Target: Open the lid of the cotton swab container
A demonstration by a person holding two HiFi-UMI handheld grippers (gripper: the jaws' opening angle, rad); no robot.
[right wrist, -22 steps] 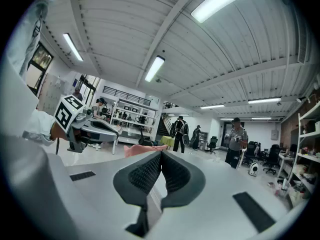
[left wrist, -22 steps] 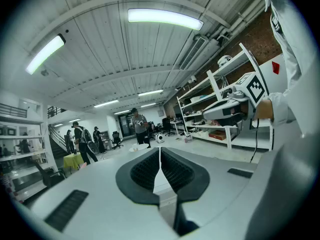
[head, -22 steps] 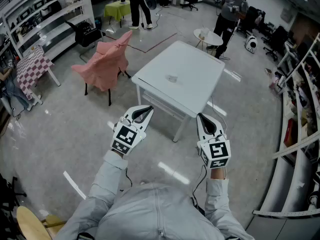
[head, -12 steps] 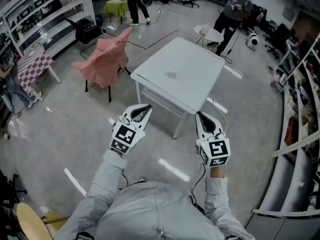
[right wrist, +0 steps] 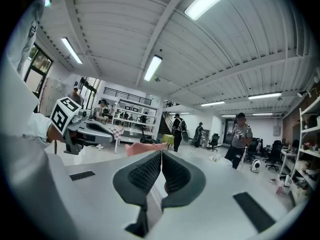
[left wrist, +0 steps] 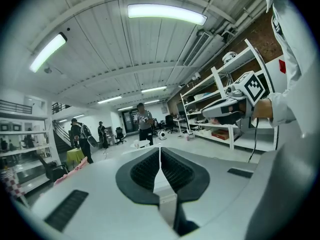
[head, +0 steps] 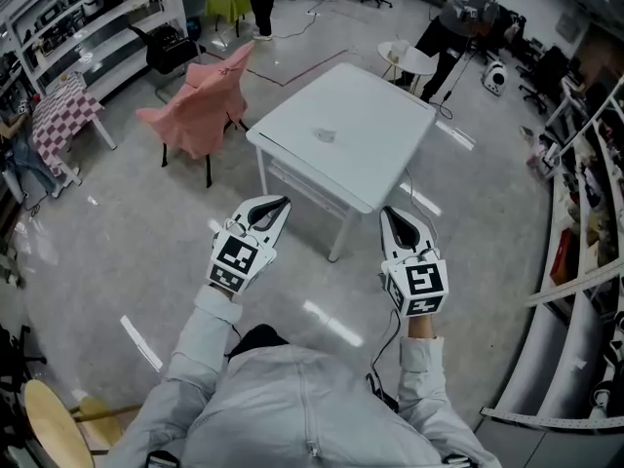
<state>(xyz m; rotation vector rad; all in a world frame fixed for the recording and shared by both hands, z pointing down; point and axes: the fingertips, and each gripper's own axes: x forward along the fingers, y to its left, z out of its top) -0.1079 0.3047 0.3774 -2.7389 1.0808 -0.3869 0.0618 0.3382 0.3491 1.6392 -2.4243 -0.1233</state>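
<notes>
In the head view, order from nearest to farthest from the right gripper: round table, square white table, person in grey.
1. square white table, just ahead of the right gripper.
2. round table, beyond it.
3. person in grey, farthest back.

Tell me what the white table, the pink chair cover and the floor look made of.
The white table has a smooth matte top, likely painted metal or laminate. The pink chair cover is cloth: it drapes in folds. The floor is glossy grey, probably sealed concrete or epoxy; it mirrors ceiling lights.

White table (head: pixel 375 149), pink-draped chair (head: pixel 200 115) (well apart)
</notes>
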